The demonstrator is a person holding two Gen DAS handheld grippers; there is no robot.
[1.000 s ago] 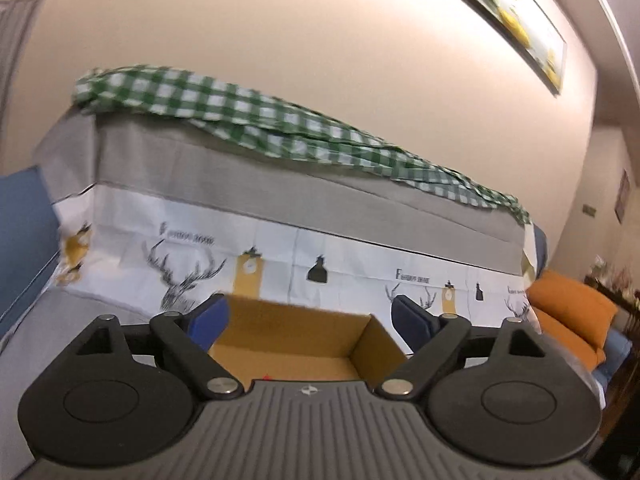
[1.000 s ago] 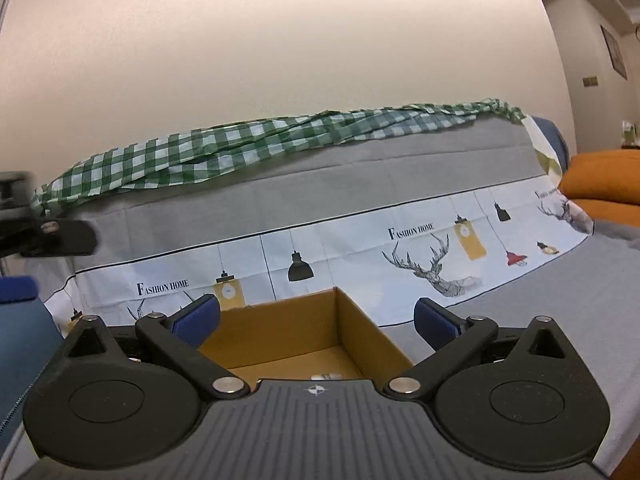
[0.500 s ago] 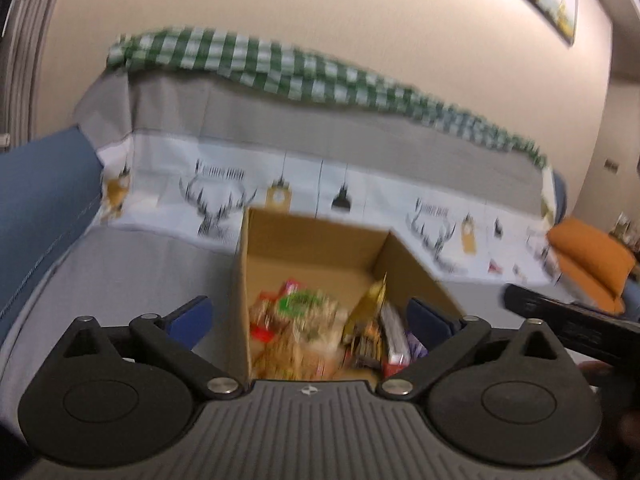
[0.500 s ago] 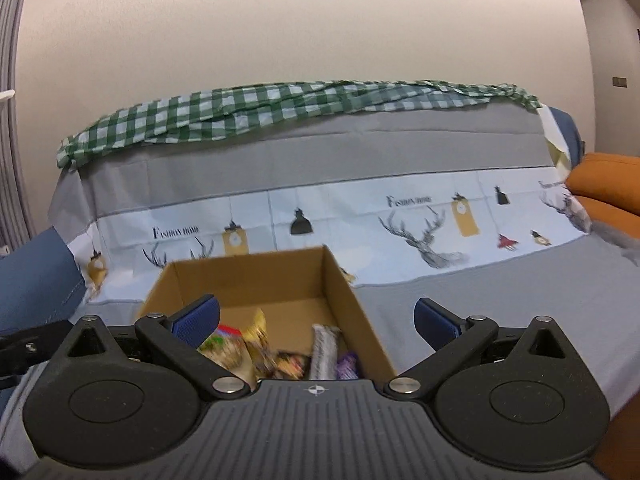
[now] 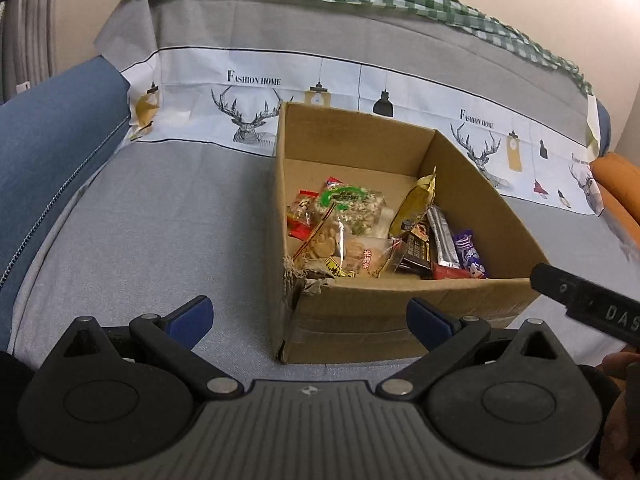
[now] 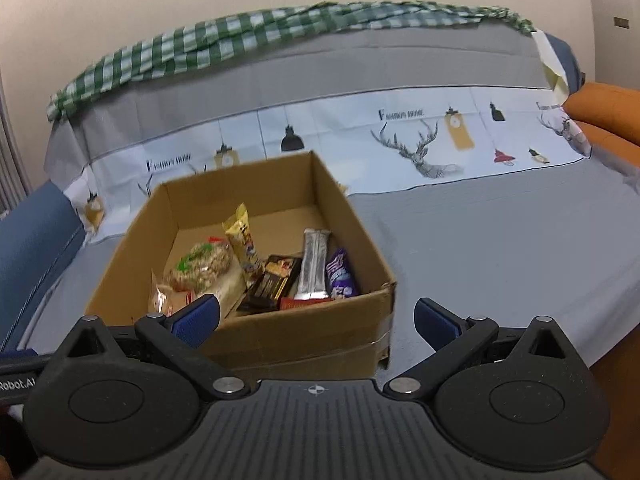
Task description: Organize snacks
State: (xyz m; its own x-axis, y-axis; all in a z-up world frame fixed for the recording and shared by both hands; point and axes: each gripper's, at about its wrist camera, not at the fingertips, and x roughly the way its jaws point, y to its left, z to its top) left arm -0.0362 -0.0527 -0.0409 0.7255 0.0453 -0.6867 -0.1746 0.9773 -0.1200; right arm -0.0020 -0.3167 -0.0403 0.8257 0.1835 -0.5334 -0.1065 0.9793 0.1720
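A sofa point(image 5: 168, 220) under a grey cover filled both views, its backrest banded with a white strip of printed deer and lamps and topped by a green checked cloth point(image 6: 224, 36). A blue cushion point(image 5: 52, 120) lay at the far left, an orange one point(image 6: 600, 116) at the far right.

On the seat stood an open cardboard box point(image 5: 400, 312), its near left corner torn and frayed. The snacks lay heaped inside it against the near wall: a clear bag of biscuits point(image 5: 340, 248), a green-labelled rice-cracker pack point(image 5: 352, 204), a yellow packet point(image 5: 416, 200) standing on end, a dark bar point(image 5: 416, 250), a silver bar point(image 6: 314, 264), a purple bar point(image 6: 340, 274) and a small red packet point(image 5: 300, 216).

The left gripper point(image 5: 310, 320) hung just short of the box's near wall, fingers spread as wide as they go and holding nothing. The right gripper point(image 6: 318, 316) hovered over the near right corner, its fingers likewise wide apart and empty; its left finger point(image 6: 196, 316) overlapped the box in view.

The risks looked plain enough. Both grippers faced one small box, so they could knock together reaching in. The packets overlapped, so a closing grip might take two at once or crush the biscuits. The glossy wrappers might also slip from a loose grip, and the soft seat could let the box tip or slide if a wall were nudged.
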